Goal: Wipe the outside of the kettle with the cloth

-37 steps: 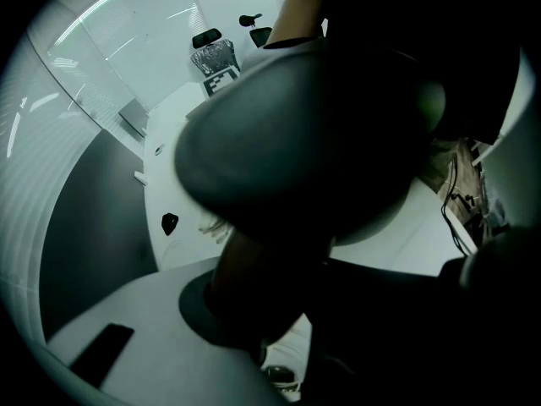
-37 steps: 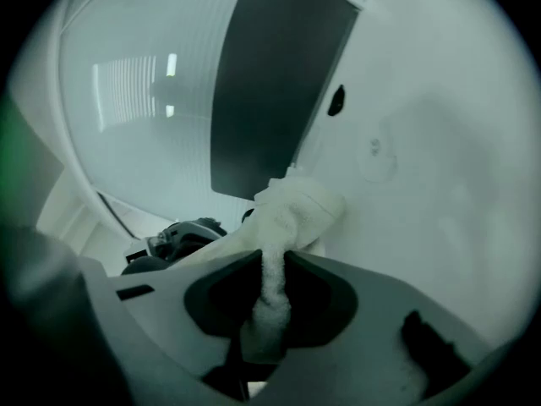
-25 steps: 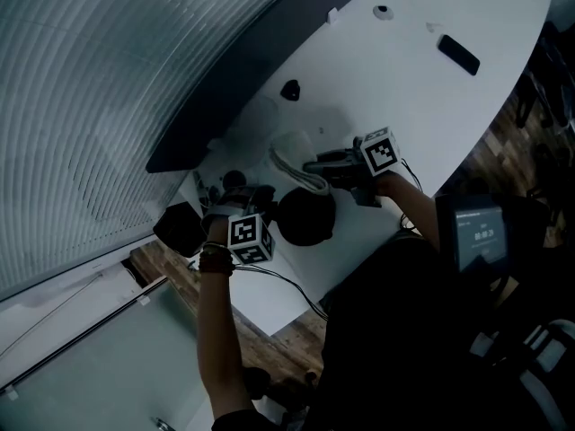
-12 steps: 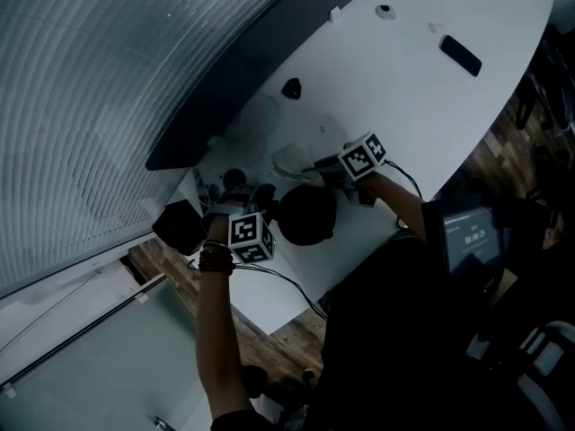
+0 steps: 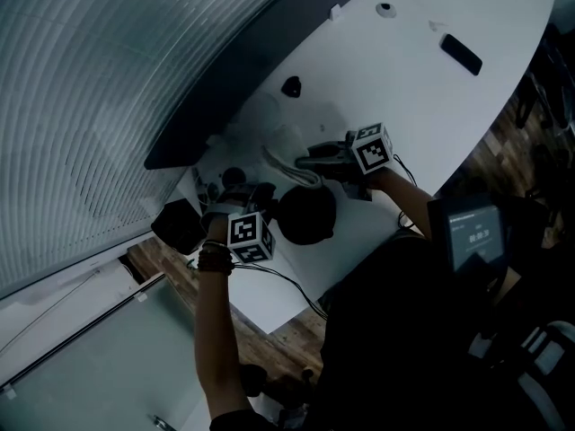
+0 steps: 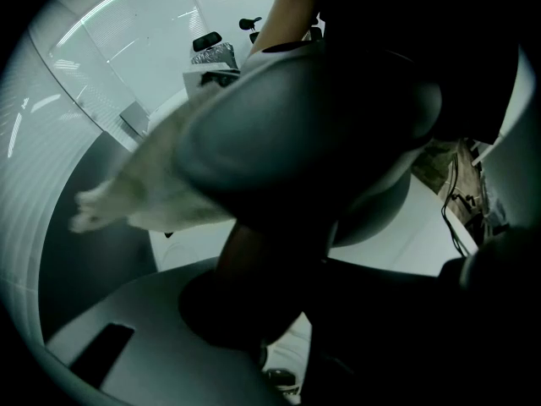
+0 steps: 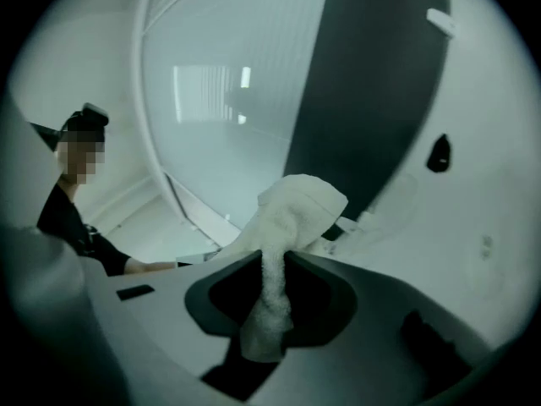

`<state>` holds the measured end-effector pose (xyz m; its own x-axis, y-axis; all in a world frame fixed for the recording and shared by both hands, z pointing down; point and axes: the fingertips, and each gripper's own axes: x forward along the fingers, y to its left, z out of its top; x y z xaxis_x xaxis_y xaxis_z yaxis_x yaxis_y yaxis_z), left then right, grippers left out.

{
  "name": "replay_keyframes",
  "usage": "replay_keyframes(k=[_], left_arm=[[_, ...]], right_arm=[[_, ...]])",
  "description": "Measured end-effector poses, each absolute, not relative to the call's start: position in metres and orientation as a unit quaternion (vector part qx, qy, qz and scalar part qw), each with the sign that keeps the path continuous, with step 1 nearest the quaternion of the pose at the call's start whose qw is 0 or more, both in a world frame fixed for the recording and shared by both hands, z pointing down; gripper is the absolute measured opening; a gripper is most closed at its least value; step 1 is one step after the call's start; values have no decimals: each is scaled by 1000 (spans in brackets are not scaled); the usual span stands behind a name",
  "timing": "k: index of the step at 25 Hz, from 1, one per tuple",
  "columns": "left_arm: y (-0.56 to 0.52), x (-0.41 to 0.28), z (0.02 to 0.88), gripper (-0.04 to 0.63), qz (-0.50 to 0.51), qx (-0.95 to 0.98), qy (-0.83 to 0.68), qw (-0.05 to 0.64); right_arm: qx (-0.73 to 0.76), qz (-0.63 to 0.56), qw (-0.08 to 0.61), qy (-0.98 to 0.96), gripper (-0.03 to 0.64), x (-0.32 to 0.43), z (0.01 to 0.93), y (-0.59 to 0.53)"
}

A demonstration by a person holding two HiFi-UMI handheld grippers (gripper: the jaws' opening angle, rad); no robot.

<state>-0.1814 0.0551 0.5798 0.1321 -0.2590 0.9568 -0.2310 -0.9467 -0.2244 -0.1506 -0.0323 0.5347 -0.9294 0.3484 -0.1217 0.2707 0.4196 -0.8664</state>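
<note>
The black kettle (image 5: 307,215) stands on the white table (image 5: 413,88) near its front edge. My left gripper (image 5: 254,200) points down at the kettle's left side. In the left gripper view its jaws (image 6: 266,311) are shut on the dark kettle handle (image 6: 254,269), and the kettle body (image 6: 321,117) fills the frame. My right gripper (image 5: 310,162) lies level behind the kettle, shut on the white cloth (image 5: 289,164). The cloth (image 7: 292,210) is pinched between the right gripper (image 7: 269,311) jaws and bunches out past them; it also shows as a pale blur (image 6: 144,193).
A black phone (image 5: 459,54), a small black object (image 5: 290,88) and a round fitting (image 5: 384,11) lie farther out on the table. A dark panel (image 5: 216,124) runs along the table's left side. A black box (image 5: 178,227) sits by the left corner. A person (image 7: 76,201) stands beyond.
The right gripper swung in toward the kettle with the cloth, then back out to about where it was. The left gripper and the kettle have stayed put.
</note>
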Motion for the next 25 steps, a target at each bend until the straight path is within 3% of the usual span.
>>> replay_keyframes(k=[2, 6, 18, 22, 25], left_arm=[[56, -180, 579, 135, -637, -754, 159, 12], [54, -176, 579, 135, -632, -759, 156, 16], [30, -148, 577, 133, -626, -770, 105, 65], [32, -153, 581, 133, -625, -771, 106, 64], [34, -153, 581, 133, -622, -773, 108, 62]], right_arm=[[-243, 461, 41, -853, 71, -161, 507, -14], [-286, 347, 135, -883, 71, -176, 516, 18], [-111, 495, 304, -807, 71, -135, 653, -6], [-104, 486, 278, -822, 71, -134, 642, -12], [-138, 494, 178, -840, 71, -145, 588, -23]])
